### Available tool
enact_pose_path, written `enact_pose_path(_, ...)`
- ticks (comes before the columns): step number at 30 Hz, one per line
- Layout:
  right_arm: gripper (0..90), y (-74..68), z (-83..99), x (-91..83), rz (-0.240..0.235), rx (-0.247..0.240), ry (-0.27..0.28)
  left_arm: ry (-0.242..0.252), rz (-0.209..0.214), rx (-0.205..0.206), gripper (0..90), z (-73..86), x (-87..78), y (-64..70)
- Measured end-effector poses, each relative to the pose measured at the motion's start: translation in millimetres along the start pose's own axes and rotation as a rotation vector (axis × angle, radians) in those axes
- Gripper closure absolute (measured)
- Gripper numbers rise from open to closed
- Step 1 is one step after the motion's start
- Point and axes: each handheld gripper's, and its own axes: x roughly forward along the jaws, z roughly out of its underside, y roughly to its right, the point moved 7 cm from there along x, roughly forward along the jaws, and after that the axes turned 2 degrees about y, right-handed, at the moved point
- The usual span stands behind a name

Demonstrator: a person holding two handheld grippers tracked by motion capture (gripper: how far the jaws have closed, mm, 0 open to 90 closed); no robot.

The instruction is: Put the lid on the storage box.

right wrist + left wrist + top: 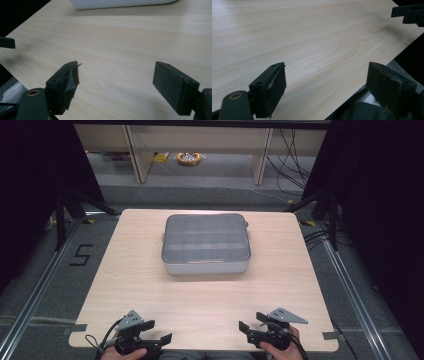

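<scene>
A shallow grey compartment box (206,245) with a translucent lid sits shut in the middle of the light wooden table (150,285). Its white lower edge (120,3) shows at the top of the right gripper view. My left gripper (157,331) rests at the table's front edge on the left, jaws wide apart over bare wood (325,72). My right gripper (251,321) rests at the front edge on the right, also open with nothing between its pads (116,70). Each gripper's jaw tip shows in the other's view: the right gripper (409,12) and the left gripper (7,42).
Beyond the table's far edge stand pale shelf legs (137,155), a yellow roll (189,158) on the floor and loose cables (292,165). Black stand legs (75,205) flank the table. A taped "5" (80,255) marks the floor at left.
</scene>
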Motion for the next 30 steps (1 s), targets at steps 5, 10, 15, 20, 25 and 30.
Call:
enact_pose_path(5, 21.8, -6.8, 3.5, -1.9, -0.013, 0.031, -0.008, -0.004, -0.006, -0.012, 15.5, 1.5, -1.5, -1.2)
enact_pose_path(10, 21.8, -6.9, 8.0, -5.4, -0.002, 0.016, -0.011, -0.004, -0.001, 0.000, 15.5, 5.0, -5.0, 1.2)
enact_pose_path(15, 21.5, -7.5, 11.7, -10.9, -0.001, -0.025, -0.009, -0.006, 0.003, -0.002, 15.4, 9.0, -7.6, 5.2)
enact_pose_path(20, 21.2, -9.1, 18.0, -13.6, -0.001, -0.016, -0.024, -0.022, 0.008, 0.011, 15.5, 14.3, -10.2, 8.6)
enact_pose_path(25, 20.6, -9.9, 23.2, -18.2, -0.002, -0.003, -0.038, -0.019, 0.001, 0.009, 15.4, 17.8, -12.8, 10.0)
enact_pose_path(30, 20.2, -7.6, 29.3, -24.7, 0.005, -0.020, -0.058, -0.041, 0.005, -0.002, 15.5, 22.4, -16.3, 7.4)
